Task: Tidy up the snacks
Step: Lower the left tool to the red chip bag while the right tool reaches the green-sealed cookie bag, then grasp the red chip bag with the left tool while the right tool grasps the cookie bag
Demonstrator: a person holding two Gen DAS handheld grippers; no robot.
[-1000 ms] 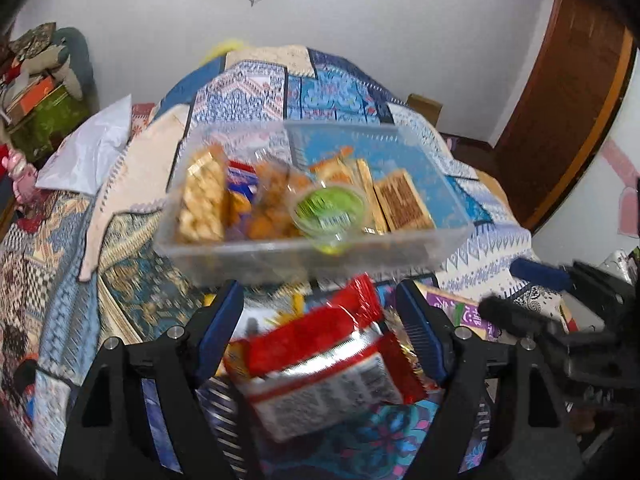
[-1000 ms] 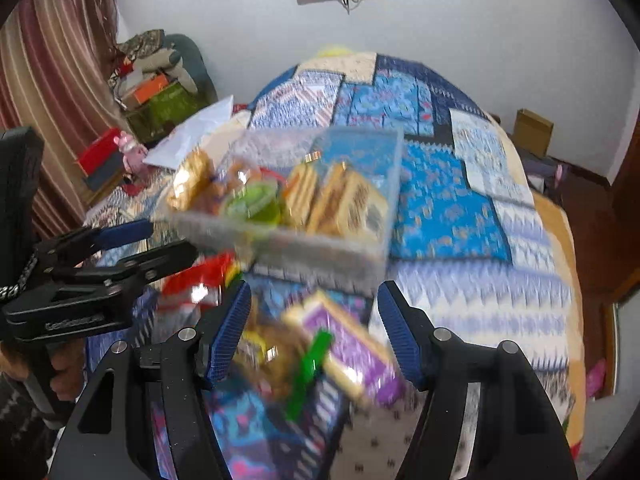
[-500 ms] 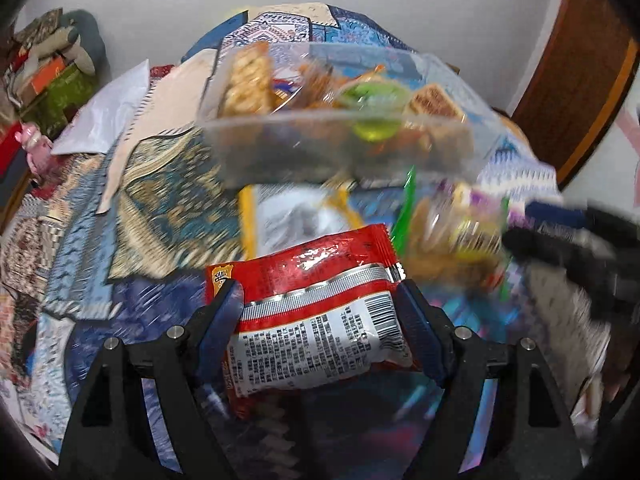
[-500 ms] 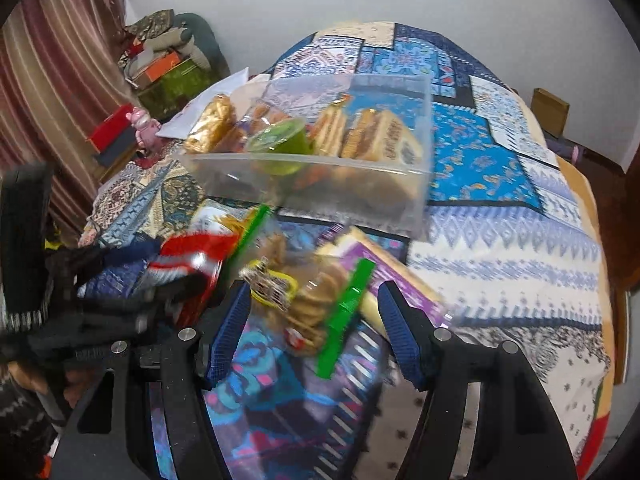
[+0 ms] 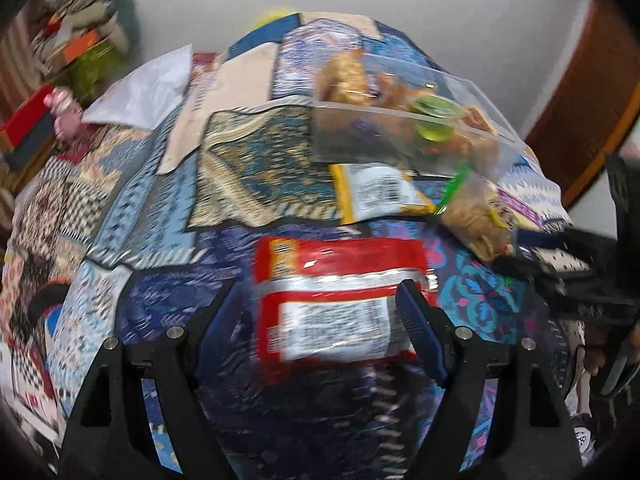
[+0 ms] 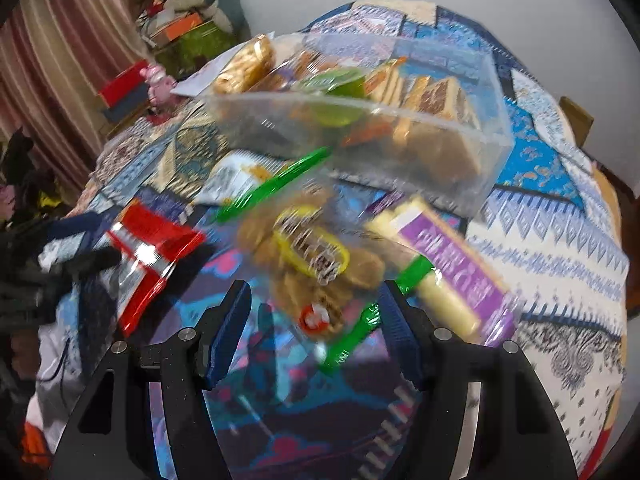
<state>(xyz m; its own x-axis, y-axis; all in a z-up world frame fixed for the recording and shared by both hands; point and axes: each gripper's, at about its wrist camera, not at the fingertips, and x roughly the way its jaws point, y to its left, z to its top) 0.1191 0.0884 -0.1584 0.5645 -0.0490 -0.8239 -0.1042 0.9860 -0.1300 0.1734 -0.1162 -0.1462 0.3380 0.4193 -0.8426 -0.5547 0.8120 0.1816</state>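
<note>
Snacks: red packet [image 5: 336,300] seemingly between parted left jaws; cookie bag [image 6: 316,248] before right's.

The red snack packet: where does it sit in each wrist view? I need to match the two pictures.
Left wrist view: the red snack packet lies low in the centre, between the left gripper's fingers, on the patchwork bedspread.
Right wrist view: the red snack packet is at the left, beside the other gripper.
Shared landmark: the clear plastic container of snacks, beyond the packet in both.
</note>
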